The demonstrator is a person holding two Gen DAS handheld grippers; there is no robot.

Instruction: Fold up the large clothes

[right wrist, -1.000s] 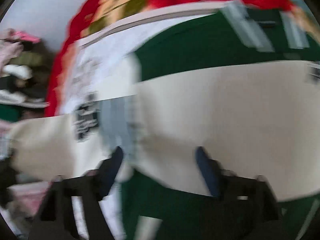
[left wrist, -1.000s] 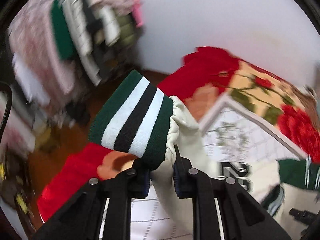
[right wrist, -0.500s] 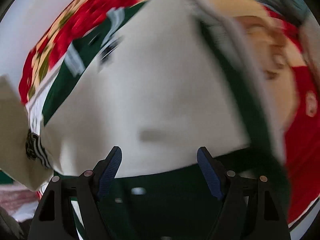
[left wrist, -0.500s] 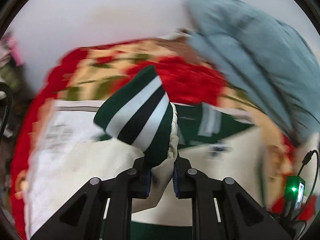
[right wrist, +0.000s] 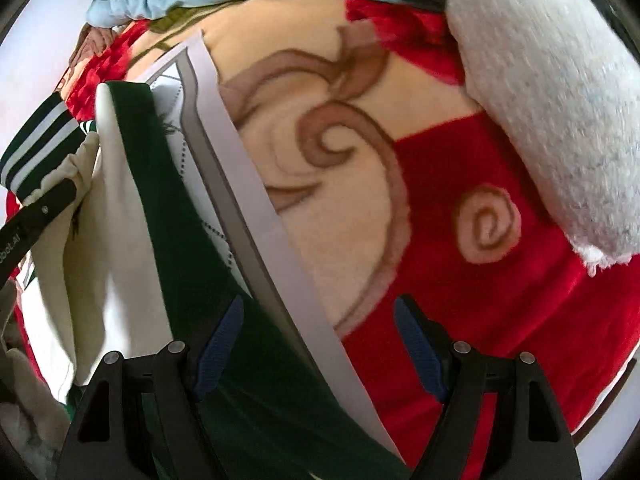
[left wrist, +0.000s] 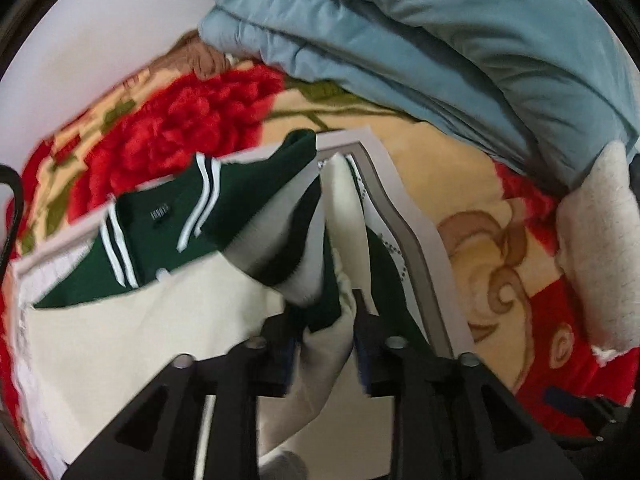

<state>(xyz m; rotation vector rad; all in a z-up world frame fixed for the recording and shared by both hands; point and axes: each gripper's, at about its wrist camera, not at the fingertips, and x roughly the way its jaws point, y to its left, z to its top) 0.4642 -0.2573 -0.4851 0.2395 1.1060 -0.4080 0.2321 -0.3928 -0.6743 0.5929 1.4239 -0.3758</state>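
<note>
The left gripper (left wrist: 324, 344) was clamped on the cream sleeve (left wrist: 320, 364) beside its striped cuff (left wrist: 288, 256), above the green-and-cream jacket (left wrist: 160, 220) lying on the white folding mat (right wrist: 256, 216). Only the right wrist view showed the right gripper (right wrist: 320, 344), jaws wide apart, holding nothing, over the floral blanket (right wrist: 460, 280).

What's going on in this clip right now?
A person is folding a green and cream jacket laid on a folding mat over a red floral blanket. The left gripper is shut on the cream sleeve with its striped cuff, carrying it over the jacket body. The right gripper is open, holding nothing, above the mat's edge. A blue quilt lies behind.
</note>
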